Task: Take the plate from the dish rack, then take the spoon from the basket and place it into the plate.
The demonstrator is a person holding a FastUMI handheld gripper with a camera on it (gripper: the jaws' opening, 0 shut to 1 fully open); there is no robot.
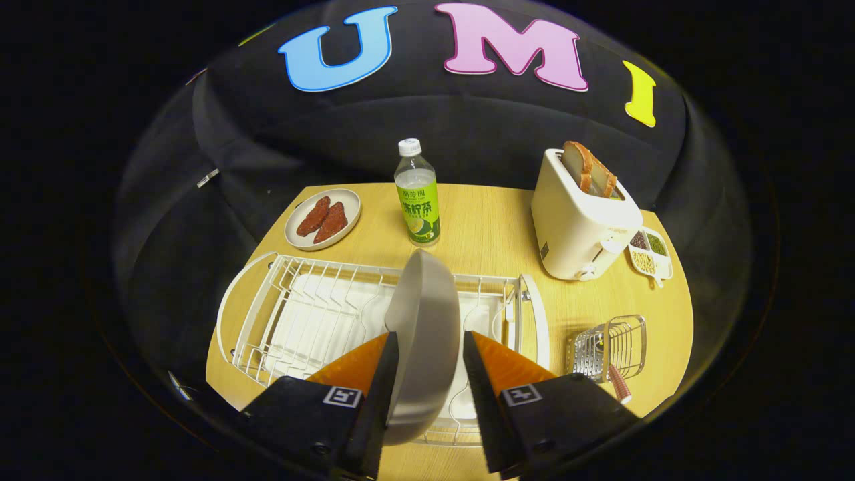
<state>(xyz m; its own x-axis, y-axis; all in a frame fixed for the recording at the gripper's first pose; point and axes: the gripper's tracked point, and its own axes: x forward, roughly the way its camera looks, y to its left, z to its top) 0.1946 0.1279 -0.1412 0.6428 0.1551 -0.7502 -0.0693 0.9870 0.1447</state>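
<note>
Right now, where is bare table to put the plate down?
The gripper holds the plate on edge above the dish rack. Bare wood lies between the bottle and the toaster, and in front of the toaster, beside the basket. Around the basket it is crowded.

Grey plate point(424, 314), white dish rack point(294, 314), orange-and-black tool point(427, 347).

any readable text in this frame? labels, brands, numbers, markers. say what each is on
Bottle label: printed characters, too small and warped to quote reliably.
Toaster: faint mark on its front, too blurred to read.
Gripper fingers: one square black-and-white marker each, no words or numbers. They flank the plate over the dish rack.
Nothing else carries text.
</note>
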